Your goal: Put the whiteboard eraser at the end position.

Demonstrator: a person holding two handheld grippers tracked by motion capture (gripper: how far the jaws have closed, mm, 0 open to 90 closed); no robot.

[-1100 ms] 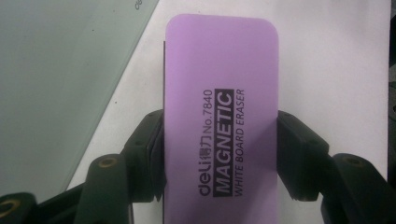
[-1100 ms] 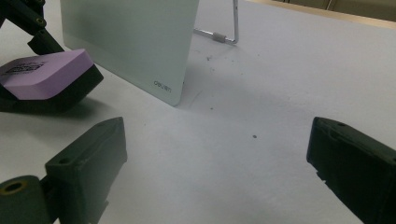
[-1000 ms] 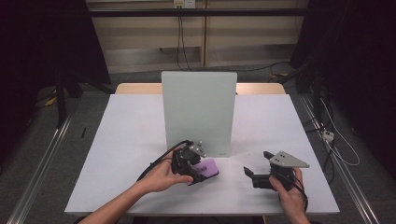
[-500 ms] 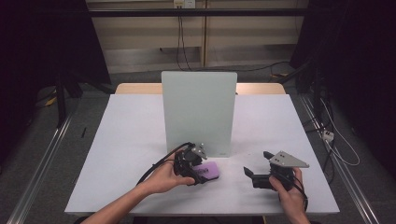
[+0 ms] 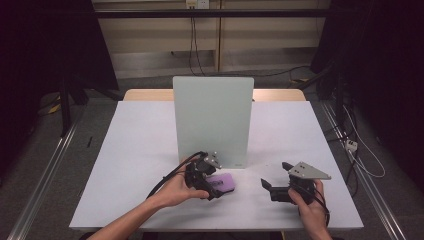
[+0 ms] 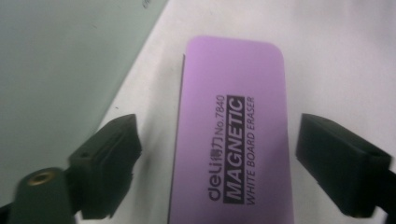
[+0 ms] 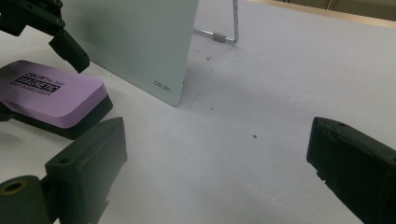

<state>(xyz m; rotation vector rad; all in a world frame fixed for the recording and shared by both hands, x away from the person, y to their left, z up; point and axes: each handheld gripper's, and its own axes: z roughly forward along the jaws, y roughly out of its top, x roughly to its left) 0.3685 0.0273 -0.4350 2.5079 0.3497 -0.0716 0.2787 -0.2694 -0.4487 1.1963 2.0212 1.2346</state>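
A: Status of the left gripper (image 5: 212,186)?

B: Its jaws have just been opening. They now stand wide, one on each side of the purple magnetic whiteboard eraser (image 6: 231,140), with a visible gap on both sides in the left gripper view. Nothing is clamped. Compared with a second ago, the eraser lies flat on the white table (image 5: 140,150) rather than tipped up in the jaws.

A: Meaning for the work in hand?

B: Judged from that, the eraser has been released and set down. The placement step looks complete; the next move would probably be to lift the gripper clear without dragging the eraser.

A: Location and orientation of the eraser?

B: It rests on the table just in front of the upright glass whiteboard (image 5: 212,120), near the board's lower edge, purple face with the printed label up, dark felt side down. In the high view (image 5: 222,182) its long axis runs roughly left to right, parallel to the board.

A: Right gripper (image 5: 265,186)?

B: Jaws wide apart, empty, held above bare table well to the right of the eraser.
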